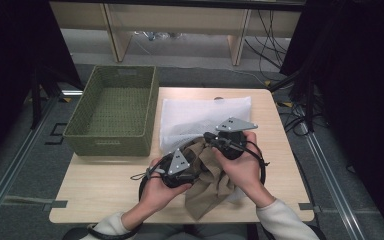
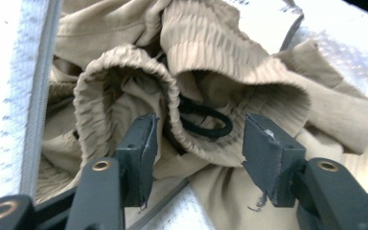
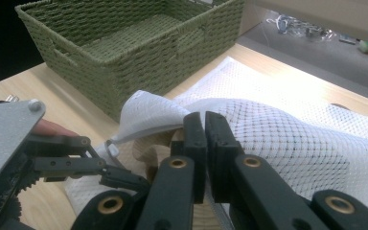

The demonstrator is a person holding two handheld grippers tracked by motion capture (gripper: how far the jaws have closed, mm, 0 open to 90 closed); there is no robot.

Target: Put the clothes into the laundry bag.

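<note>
**Tan garment at the mouth of the mesh bag**

In the high view a person sits at a wooden table [image 1: 105,185] with a gripper in each hand. The two grippers meet near the middle of the table, toward its 6 o'clock edge, over a white mesh bag [image 1: 200,117] and a tan garment [image 1: 207,187].

The left gripper [image 2: 199,143] has its jaws apart. In the left gripper view the garment's gathered waistband [image 2: 124,62] lies bunched between and just beyond the two pads, with a black cord loop [image 2: 206,122] showing in the folds. The left pad [image 2: 141,143] sits close against the cloth; the right pad stands clear of it. The pads do not press on anything. The bag's zip edge [image 2: 38,96] runs along the 9 o'clock side of that view.

The right gripper [image 3: 204,139] has its jaws closed together, pinching the edge of the mesh bag and holding it raised above the garment. In the right gripper view the white netting spreads from the jaws toward 3 o'clock, and a bit of tan cloth shows just below the lifted edge.

The garment lies partly under the bag's open edge, and in the high view its lower part trails out toward 6 o'clock, on the table between the person's hands.

A green woven basket [image 1: 112,145] stands at 10 o'clock from the grippers, beside the bag, on the table's 9 o'clock side.
</note>
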